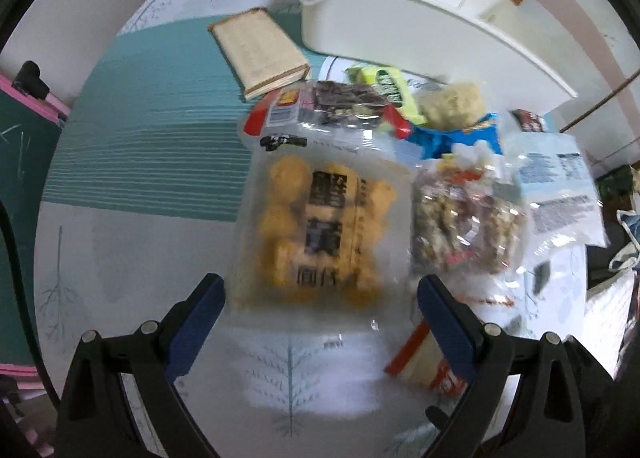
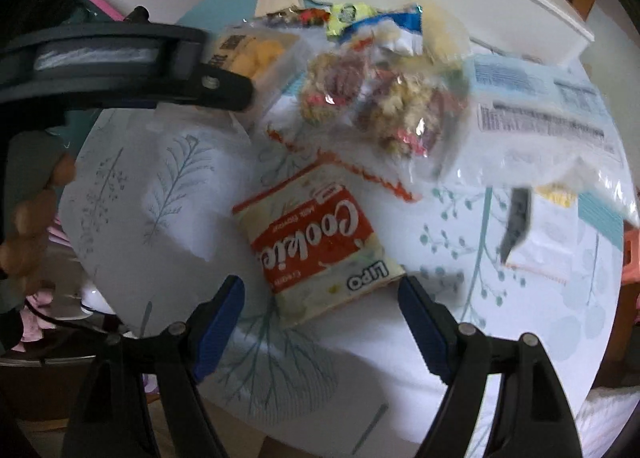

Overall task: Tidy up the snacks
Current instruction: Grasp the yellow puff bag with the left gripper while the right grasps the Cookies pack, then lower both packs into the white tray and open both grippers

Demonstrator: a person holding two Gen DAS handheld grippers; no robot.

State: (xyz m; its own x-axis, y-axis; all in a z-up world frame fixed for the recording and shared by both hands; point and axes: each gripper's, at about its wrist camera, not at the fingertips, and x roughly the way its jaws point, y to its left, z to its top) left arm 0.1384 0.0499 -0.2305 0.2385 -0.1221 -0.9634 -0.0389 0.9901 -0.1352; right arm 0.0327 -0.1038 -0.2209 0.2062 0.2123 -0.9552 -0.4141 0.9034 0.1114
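— Which way did the snacks lie from your claws?

— Your left claw (image 1: 320, 298) was spread wide and held nothing. The clear bag of yellow puffs (image 1: 320, 226) lay straight ahead of it, long axis running away from you, near end just between the blue pads. Your right claw (image 2: 322, 298) was also spread and empty, and the Lipo cookie packet (image 2: 320, 254) lay flat just ahead of it, skewed so its long axis ran from your far left to your near right, with a near corner almost at the right pad.

— So which was nearer?

— I judged each claw closest to its own bag; the puffs lined up better for a straight close, while the cookie packet likely needed a wrist turn first.

— And the materials?

— Crinkly, glossy film throughout: slippery, soft, lumpy with contents. The bag of wrapped nut bars (image 1: 468, 226) sat just right of the puffs (blur hid finer detail). The white plastic bin (image 1: 420, 14), rigid and smooth, stood at the far side of the tabletop (image 1: 140, 258), beyond the pile, on a leaf-printed cloth.
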